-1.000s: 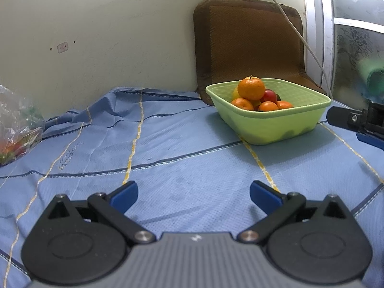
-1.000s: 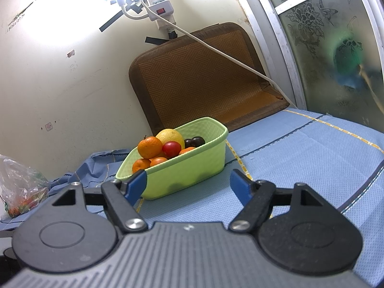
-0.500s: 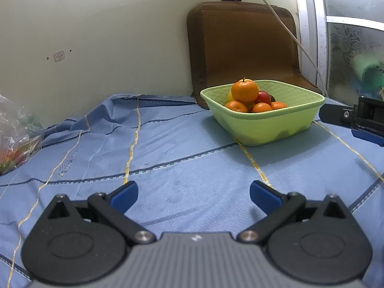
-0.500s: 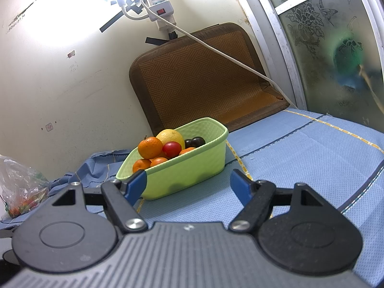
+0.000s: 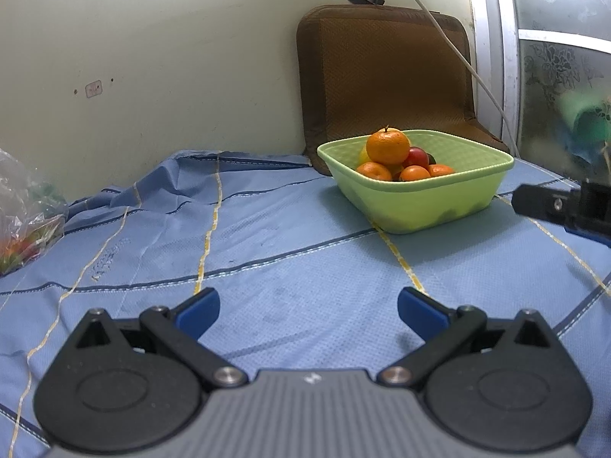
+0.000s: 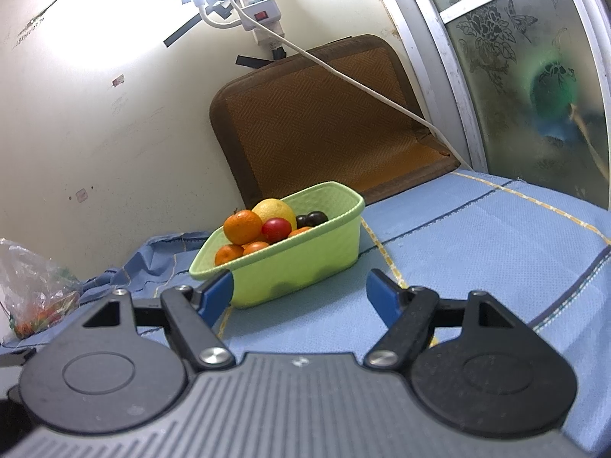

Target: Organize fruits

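Sitting on the blue sheet (image 5: pixel 290 252), the green basket (image 5: pixel 420 206) is holding all the fruit in view: a big orange (image 5: pixel 387 147) is perching on top of the pile, smaller oranges (image 5: pixel 414 173) are lying below it, a red fruit (image 6: pixel 276 229) is nestling beside them, a yellow fruit (image 6: pixel 275 209) is rising behind, and dark fruits (image 6: pixel 313 218) are lying toward the far side. The basket is standing just in front of a brown mat (image 5: pixel 385 76) that is leaning against the wall, under a white cable (image 6: pixel 355 84) running down from a power strip (image 6: pixel 261 11).

The left gripper (image 5: pixel 307 307) is hovering over bare sheet, well short of the basket, with its blue fingers (image 5: pixel 198 311) spread wide and nothing between them. The right gripper (image 6: pixel 299 294) is pointing at the basket from nearer; its fingers (image 6: pixel 215 294) are likewise released and gripping nothing, the left one overlapping the basket's near corner in its own view, though whether it is touching cannot be told. From the left wrist view, the right gripper is showing at the right edge, beside the basket and apart from it.

A clear plastic bag (image 5: pixel 26 217) with reddish and green contents is lying at the far left of the sheet, well apart from the basket.
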`<state>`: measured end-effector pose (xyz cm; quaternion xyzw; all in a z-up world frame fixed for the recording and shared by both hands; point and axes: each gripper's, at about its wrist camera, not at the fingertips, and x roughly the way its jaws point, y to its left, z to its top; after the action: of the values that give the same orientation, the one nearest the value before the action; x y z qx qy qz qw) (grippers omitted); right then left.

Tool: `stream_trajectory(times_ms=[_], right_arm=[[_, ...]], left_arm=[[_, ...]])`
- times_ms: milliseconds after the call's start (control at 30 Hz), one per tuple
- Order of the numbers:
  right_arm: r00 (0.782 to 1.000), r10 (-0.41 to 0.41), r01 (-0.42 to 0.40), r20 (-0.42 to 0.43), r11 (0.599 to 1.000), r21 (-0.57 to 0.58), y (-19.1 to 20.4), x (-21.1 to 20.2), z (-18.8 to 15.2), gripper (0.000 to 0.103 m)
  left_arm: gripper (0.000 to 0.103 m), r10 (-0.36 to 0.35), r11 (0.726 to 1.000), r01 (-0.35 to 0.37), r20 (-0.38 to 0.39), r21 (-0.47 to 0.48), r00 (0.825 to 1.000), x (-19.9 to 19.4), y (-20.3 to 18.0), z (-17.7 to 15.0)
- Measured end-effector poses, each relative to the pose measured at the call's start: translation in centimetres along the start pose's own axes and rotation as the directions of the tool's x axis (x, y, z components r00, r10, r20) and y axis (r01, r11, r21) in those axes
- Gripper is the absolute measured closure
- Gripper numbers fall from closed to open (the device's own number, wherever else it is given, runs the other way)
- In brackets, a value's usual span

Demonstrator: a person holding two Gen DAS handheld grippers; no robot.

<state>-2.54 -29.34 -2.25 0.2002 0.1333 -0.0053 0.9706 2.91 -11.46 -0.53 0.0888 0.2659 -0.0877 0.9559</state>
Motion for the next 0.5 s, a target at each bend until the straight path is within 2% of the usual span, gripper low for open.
stream_trajectory(times_ms=[233,500], right_arm=[[1.0,-0.016,0.016,-0.011,1.0,-0.022,0.4,-0.5,-0.5,0.024],[0.999,-0.028,0.027,-0.03,0.999,-0.044,0.8,-1.7,-1.3,0.024]], left_arm=[[0.0,0.002,1.0,-0.002,0.001,-0.011,1.0,-0.3,0.2,-0.1],[0.0,-0.035,0.999,0.032,-0.078,-0.038,0.996,-0.1,0.6,-0.5]])
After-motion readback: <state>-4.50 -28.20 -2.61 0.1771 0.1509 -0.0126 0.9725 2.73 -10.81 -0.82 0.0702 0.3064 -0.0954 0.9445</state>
